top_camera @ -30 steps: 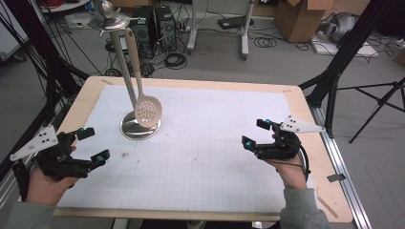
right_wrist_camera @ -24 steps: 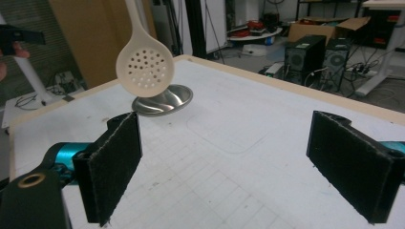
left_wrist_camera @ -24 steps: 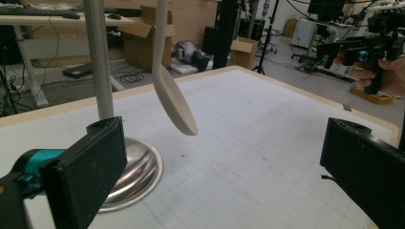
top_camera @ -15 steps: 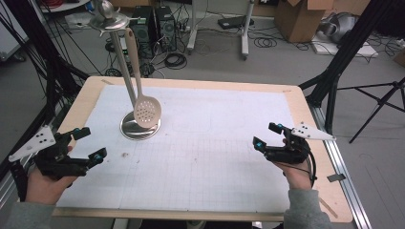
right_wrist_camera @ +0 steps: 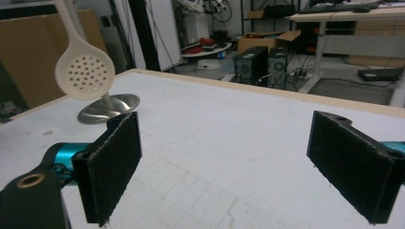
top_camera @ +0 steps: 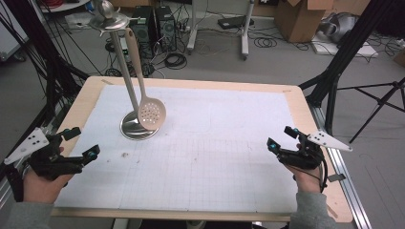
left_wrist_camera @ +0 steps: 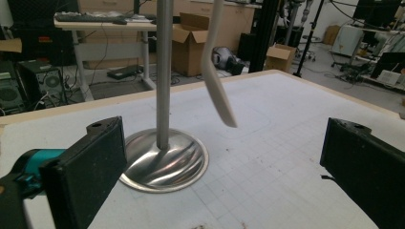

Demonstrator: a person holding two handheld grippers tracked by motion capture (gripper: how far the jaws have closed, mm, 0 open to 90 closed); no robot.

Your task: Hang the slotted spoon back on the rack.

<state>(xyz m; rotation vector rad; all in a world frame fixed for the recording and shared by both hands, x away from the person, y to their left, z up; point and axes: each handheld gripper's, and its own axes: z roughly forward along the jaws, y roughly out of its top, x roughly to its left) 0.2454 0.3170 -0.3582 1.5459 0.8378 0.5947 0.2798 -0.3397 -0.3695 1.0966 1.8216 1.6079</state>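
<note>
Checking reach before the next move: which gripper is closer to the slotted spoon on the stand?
The left gripper. It sits at the table's left edge, on the same side as the slotted spoon and its stand; the right gripper is across the mat.

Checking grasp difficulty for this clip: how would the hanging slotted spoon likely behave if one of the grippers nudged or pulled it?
The slotted spoon hangs from the top of the metal stand, its bowl off the table, so a nudge would probably set it swinging. It looks like thin, rigid plastic, likely light. The stand's wide base should resist tipping, though a hard sideways pull might still rock it.
</note>
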